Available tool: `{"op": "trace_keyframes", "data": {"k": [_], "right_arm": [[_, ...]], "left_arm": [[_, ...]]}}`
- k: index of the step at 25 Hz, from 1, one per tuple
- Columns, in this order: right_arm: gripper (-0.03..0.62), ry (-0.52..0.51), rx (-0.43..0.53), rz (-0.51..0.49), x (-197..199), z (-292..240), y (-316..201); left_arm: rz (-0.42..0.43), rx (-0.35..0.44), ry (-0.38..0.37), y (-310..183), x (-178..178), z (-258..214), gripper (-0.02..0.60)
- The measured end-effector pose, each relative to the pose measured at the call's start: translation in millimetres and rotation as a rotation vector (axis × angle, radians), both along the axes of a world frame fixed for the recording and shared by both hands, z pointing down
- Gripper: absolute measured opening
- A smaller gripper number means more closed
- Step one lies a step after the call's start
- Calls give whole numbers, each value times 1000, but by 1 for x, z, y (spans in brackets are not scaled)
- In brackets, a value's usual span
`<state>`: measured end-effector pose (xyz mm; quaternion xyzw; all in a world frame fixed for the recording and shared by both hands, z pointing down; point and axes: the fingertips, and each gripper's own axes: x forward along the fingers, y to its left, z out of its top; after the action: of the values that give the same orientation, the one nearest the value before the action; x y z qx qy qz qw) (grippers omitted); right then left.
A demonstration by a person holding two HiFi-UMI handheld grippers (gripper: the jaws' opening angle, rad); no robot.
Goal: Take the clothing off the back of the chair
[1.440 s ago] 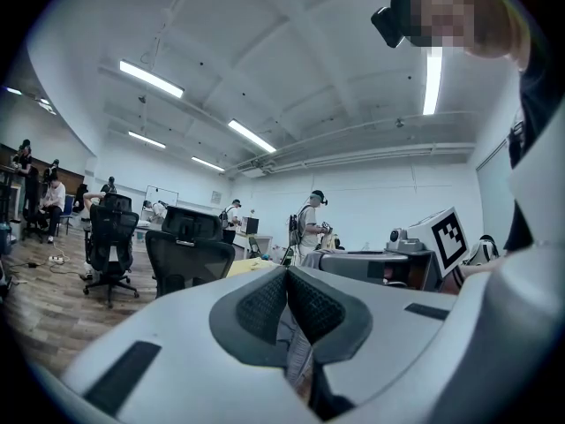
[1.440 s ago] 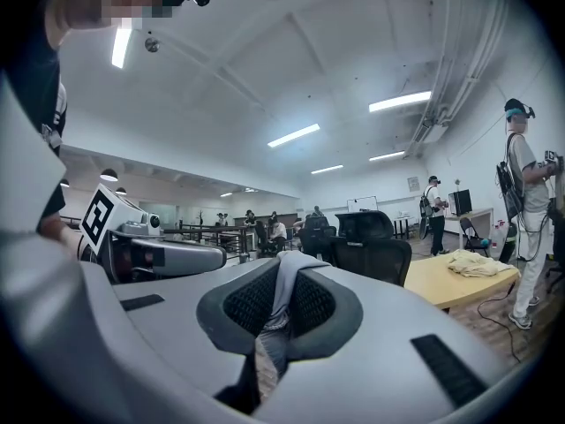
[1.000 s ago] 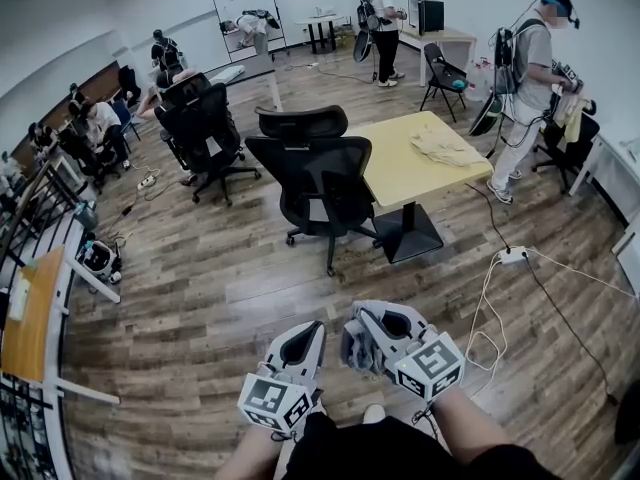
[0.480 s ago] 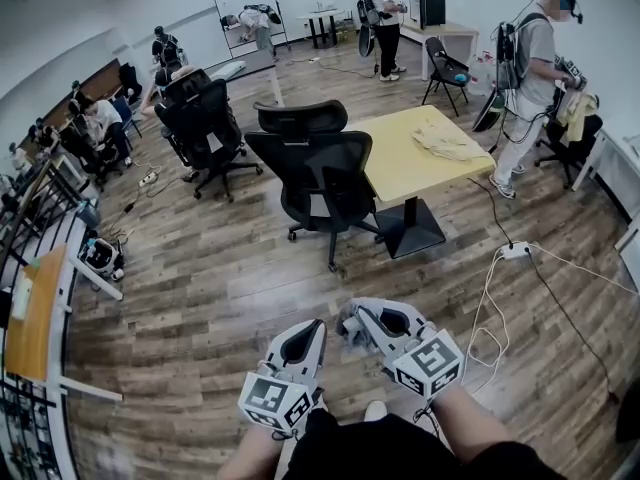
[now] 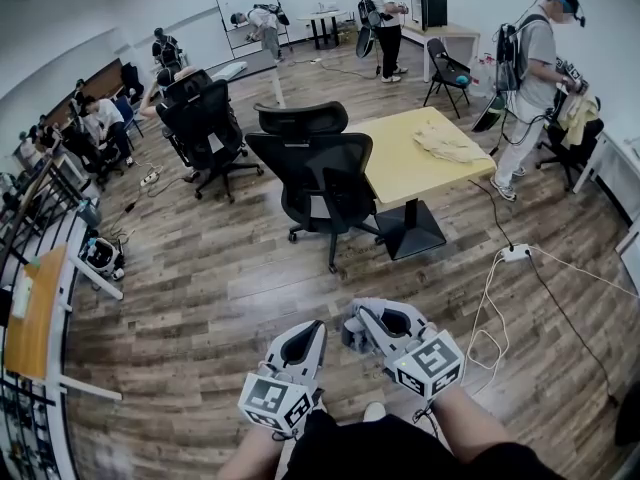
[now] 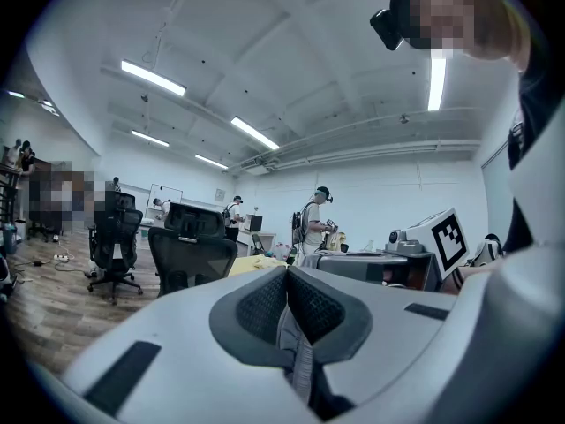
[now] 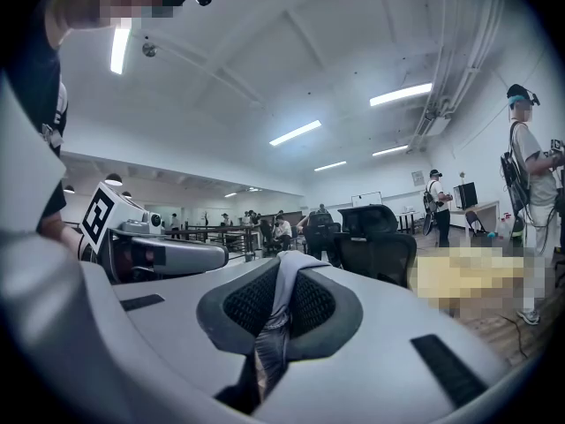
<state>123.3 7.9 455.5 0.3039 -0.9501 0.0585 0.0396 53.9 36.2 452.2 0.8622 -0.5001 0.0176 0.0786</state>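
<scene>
The black office chair (image 5: pixel 322 173) stands by the yellow table (image 5: pixel 400 168), and its back is bare. Both grippers sit low and close to my body, side by side. My left gripper (image 5: pixel 312 328) is shut, with a strip of grey clothing (image 6: pixel 298 347) pinched between its pads. A fold of the same grey clothing (image 7: pixel 269 325) is clamped in my right gripper (image 5: pixel 358 320), which is shut too. In the head view the grey clothing (image 5: pixel 352 334) bunches at the right gripper's tip. Both grippers point almost level towards the chair (image 7: pixel 375 241).
A pale garment (image 5: pixel 445 146) lies on the yellow table. More black chairs (image 5: pixel 205 128) stand at the back left. A person (image 5: pixel 530 78) works at the right, others further back. A power strip with white cables (image 5: pixel 512 255) lies on the wooden floor at the right.
Both grippers stay where they were, shut on the grey clothing. Only my head's view shifts slightly, and people at the back move.
</scene>
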Motion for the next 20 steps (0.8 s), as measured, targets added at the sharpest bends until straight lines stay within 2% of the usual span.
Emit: {"op": "trace_keyframes", "data": {"k": [20], "right_arm": [[26,0,-17,-3,3,7,-6]], "left_arm": [[6,-17,5,-10,7,7,17]]}}
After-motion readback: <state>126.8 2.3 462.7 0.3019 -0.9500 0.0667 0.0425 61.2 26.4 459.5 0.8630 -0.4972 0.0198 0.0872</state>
